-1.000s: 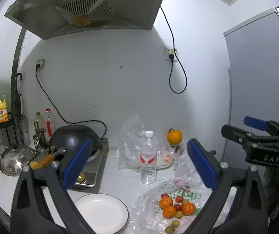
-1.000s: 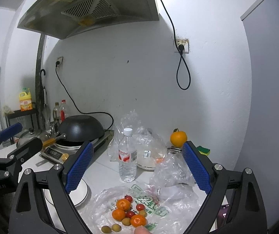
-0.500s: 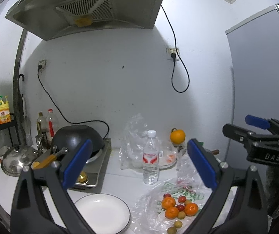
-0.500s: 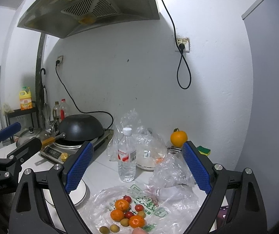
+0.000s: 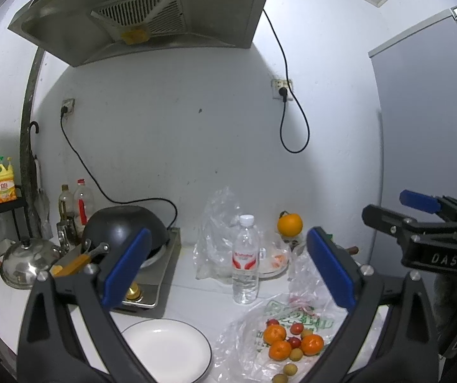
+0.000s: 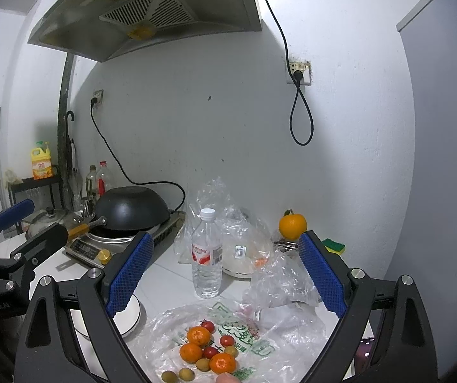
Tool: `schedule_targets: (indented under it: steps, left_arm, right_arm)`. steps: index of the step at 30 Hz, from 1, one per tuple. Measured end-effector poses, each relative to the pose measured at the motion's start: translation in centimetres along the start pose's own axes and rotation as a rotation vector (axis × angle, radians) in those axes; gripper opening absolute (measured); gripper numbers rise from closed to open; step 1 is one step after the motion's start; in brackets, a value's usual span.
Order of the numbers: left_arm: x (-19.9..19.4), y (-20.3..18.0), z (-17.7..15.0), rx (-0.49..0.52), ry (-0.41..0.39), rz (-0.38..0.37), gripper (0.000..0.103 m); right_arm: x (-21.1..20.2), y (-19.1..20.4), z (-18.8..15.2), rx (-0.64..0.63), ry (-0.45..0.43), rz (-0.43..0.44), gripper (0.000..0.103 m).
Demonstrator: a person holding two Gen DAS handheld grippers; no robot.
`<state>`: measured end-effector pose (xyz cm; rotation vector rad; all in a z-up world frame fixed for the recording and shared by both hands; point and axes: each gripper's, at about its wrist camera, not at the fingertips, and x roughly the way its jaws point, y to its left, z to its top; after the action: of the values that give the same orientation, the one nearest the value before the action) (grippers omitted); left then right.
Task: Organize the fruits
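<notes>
A: Two grippers hover above a white bench [image 5: 193, 290]. How do their jaws stand?

B: Both sets are wide apart and hold nothing. The left gripper [image 5: 226, 268] and the right gripper [image 6: 225, 271] each frame a clear water bottle [image 5: 245, 260] standing upright between the jaws.

A: Where is the fruit?

B: Three small oranges [image 6: 198, 335], red cherry tomatoes [image 6: 227, 340] and pale green-yellow fruits [image 6: 186, 374] lie clustered on a flattened plastic bag [image 6: 247, 332], below and between the right jaws. A white plate [image 5: 167, 348] sits under the left gripper's left jaw, just beside the bag. A larger orange [image 5: 289, 223] rests beyond the bottle, near the wall.
</notes>
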<state>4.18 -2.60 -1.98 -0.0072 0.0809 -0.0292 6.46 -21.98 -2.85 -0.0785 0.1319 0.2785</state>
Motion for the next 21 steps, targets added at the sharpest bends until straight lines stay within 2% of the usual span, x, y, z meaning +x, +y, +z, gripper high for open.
schedule_targets:
  steps: [13, 21]
  left_arm:
    - [0.8, -0.9, -0.6, 0.020, 0.011, -0.003, 0.099]
    - [2.1, -2.5, -2.5, 0.051, 0.069, -0.025, 0.098]
  right_arm:
    - [0.2, -0.7, -0.5, 0.003, 0.005, -0.009, 0.094]
    - [0.9, -2.8, -2.9, 0.011, 0.068, -0.037, 0.094]
